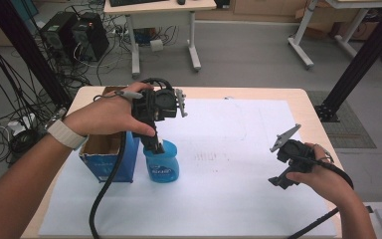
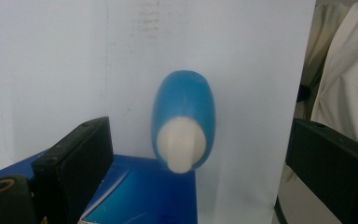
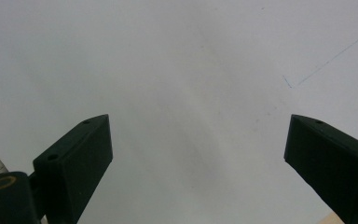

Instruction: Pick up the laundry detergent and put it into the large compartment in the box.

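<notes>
Blue bottle (image 1: pixel 162 163) stands upright on the white sheet (image 1: pixel 229 149) covering the bench, just beside the blue box (image 1: pixel 110 158), on its right. Left gripper (image 1: pixel 155 144) hangs directly over the bottle, pointing down. In the left gripper view the fingers (image 2: pixel 77 163) are wide and empty, w/ the bottle's white cap (image 2: pixel 182 144) between them, a bit left of centre. Long axis is vertical, i.e. in line w/ the fingers, so the grab looks like a straight drop onto the cap/neck. Right gripper (image 1: pixel 288 162) is well apart at the bench's right side, fingers (image 3: pixel 79 158) wide, nothing held. Left hand is far nearer.
</notes>
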Action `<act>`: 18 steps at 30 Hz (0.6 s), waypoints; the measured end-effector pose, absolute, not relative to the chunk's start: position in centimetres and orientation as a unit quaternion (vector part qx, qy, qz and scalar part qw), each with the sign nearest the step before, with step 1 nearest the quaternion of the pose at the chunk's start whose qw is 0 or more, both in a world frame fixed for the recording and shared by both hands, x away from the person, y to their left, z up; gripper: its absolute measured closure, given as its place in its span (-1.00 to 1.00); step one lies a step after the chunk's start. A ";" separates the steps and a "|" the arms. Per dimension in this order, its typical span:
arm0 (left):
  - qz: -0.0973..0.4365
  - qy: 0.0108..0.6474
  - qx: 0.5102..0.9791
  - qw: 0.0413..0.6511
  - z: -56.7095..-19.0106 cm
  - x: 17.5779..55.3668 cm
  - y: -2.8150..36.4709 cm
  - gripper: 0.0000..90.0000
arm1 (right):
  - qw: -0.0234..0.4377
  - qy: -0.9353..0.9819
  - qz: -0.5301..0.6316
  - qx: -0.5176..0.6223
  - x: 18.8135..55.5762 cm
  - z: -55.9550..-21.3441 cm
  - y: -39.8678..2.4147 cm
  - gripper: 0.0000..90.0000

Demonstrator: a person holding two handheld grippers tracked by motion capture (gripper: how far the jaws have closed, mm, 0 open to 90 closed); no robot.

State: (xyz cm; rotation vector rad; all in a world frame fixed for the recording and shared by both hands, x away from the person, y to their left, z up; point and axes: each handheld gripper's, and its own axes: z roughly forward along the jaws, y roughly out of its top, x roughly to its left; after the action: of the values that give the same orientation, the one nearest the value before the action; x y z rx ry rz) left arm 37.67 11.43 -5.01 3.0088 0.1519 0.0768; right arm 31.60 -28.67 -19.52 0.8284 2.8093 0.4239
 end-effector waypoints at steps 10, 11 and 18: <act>0.026 0.052 0.997 0.047 -7.3 39.1 10.8 -0.83 | 0.090 0.945 0.142 0.282 31.6 -19.9 -28.6 -0.83; 0.024 0.051 0.997 0.044 -7.6 39.2 10.7 -0.83 | 0.090 0.944 0.143 0.282 31.6 -19.9 -28.7 -0.83; 0.015 0.038 0.999 0.033 -9.0 39.6 10.3 -0.83 | 0.087 0.945 0.143 0.282 31.7 -20.2 -28.8 -0.83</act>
State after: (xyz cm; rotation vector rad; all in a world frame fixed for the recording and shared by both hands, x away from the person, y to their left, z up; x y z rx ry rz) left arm 39.55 10.26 -9.01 3.0723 0.1184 0.0459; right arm 31.68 -28.76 -20.17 0.8391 2.8135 0.4266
